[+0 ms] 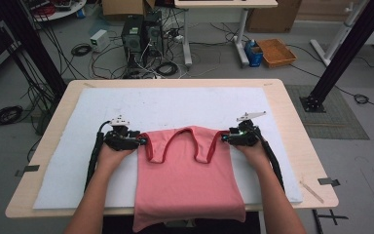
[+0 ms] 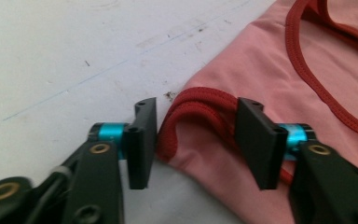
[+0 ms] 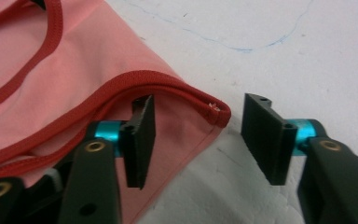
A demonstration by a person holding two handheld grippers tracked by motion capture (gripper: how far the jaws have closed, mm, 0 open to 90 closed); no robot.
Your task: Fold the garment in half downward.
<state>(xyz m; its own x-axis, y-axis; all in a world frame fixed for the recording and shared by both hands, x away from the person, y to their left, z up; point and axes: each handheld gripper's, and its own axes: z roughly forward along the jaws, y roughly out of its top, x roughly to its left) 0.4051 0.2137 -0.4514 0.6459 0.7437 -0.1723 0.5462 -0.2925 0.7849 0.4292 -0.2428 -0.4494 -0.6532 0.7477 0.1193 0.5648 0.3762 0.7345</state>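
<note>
While my left tool [image 2: 196, 140] sits with its jaws partly apart around the left shoulder corner of the pink tank top [image 1: 187, 180], the red-trimmed fold of that corner lies between the pads; the left pad looks to be right against the red hem, the right pad rests over the fabric, and I cannot tell that they pinch it yet. My right tool [image 3: 205, 140] likewise stands partly apart at the other shoulder corner: its left pad is set on the pink cloth just inside the red binding, while its right pad stands off the garment over bare white surface, a gap between it and the corner's tip. Seen from the high view, my left tool [image 1: 141, 141] and right tool [image 1: 225, 137] point inward at the top's two upper corners, my hands behind them. The tank top lies flat, neck and straps toward the far side, its hem hanging over the near edge. Under it is a white mat [image 1: 126, 105] covering most of the wooden bench [image 1: 292, 117]
</note>
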